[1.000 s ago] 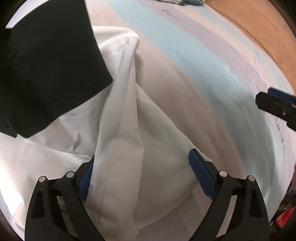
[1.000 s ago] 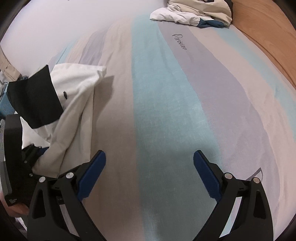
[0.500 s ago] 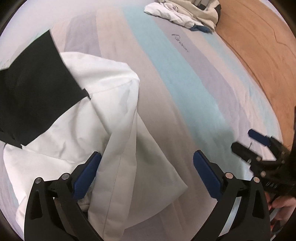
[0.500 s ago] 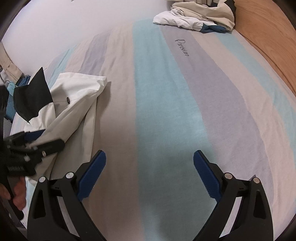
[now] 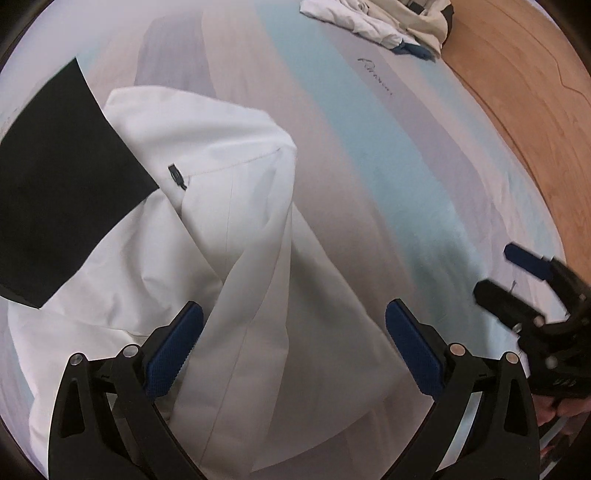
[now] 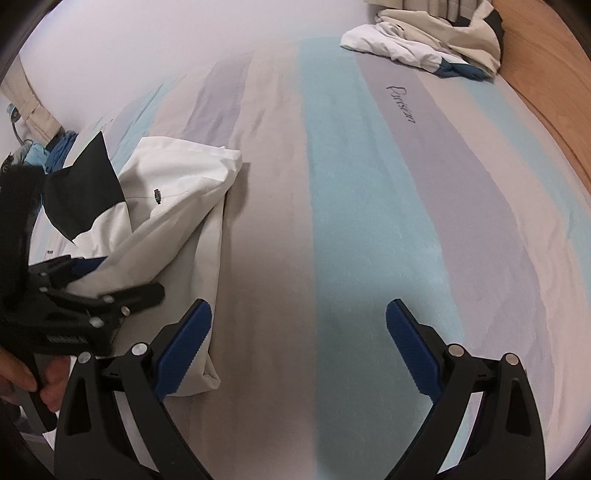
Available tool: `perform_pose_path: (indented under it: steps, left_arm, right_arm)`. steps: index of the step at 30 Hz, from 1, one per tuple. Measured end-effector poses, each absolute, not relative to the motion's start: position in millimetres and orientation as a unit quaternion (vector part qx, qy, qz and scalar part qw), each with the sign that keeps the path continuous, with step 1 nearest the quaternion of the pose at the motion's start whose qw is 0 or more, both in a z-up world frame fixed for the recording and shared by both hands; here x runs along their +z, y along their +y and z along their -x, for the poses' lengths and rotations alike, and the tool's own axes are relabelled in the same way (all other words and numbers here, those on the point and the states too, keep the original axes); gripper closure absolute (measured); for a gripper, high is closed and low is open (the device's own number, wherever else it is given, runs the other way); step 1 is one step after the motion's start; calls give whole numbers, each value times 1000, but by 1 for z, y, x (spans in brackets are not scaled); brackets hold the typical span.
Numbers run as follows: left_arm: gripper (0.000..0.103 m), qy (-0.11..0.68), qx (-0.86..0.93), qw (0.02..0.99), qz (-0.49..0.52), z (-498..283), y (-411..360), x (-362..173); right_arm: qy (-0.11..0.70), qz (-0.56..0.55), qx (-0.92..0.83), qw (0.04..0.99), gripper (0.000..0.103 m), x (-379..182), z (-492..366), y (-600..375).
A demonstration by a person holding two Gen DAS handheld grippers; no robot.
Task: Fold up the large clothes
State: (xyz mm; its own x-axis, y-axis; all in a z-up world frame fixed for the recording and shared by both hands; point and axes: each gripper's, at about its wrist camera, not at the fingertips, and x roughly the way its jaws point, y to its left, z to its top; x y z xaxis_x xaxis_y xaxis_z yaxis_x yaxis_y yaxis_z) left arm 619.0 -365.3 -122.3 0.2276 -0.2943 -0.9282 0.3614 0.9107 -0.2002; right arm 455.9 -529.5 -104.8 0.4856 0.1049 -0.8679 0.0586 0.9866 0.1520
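A white garment (image 5: 236, 236) with a black panel (image 5: 62, 192) lies bunched on the striped bed sheet (image 5: 388, 177). It also shows at the left of the right wrist view (image 6: 173, 206). My left gripper (image 5: 293, 347) is open and empty, just above the garment's near folds. My right gripper (image 6: 299, 339) is open and empty over bare sheet, to the right of the garment. The right gripper shows at the right edge of the left wrist view (image 5: 532, 291). The left gripper shows at the left of the right wrist view (image 6: 92, 291).
A pile of white, beige and blue clothes (image 6: 428, 40) lies at the far end of the bed, also seen in the left wrist view (image 5: 384, 18). A wooden floor (image 5: 535, 92) runs along the bed's right side. More clothes (image 6: 44, 151) sit at the far left.
My left gripper has pulled back and up from the white garment, which has dropped onto the sheet. My right gripper stays open over the sheet.
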Motion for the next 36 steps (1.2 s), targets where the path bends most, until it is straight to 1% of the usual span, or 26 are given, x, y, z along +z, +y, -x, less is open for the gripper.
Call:
perform_pose_path:
  steps: [6,12,14,17,20,23,26,28,32,36]
  left_arm:
    - [6,577,-219,786,-27,-616,-361,-117]
    - [6,574,-229,786,-8,-614,-349,-112]
    - [7,580,-239,778,12,-614,-344,-101]
    - [8,576,-254,776,36,-609,-332,-67]
    - [7,560,-266,784,31,-601,-312,-28]
    - [7,556,-260,789,26,-599,-282,-9]
    - [7,560,-236,794,16,-601,-244,-8]
    - [7,569,-212,794,7,-606,-214,-17]
    - [7,591,-189,784,27,-619,-165,-40]
    - [7,591,-178,786,41,-637,-131,-56]
  right_arm:
    - [511,-86,22,855,12,-103,-464,-526]
    - [506,-81,33,858,12,-89,-487,-524]
    - [509,-85,41,855,12,-87,-494,-522]
    - [513,-78,53,853,12,-86,-501,-512]
    - [512,-69,62,854,12,-83,-503,-503]
    - [514,-76,72,851,12,-81,-503,-492]
    - [517,-66,80,850,12,-79,-504,-479]
    - [520,-63,87,848,12,-78,-506,-469]
    - [521,-46,105,846,12,-73,-511,-446]
    - [512,-26,136,848,12,-60,-528,-413]
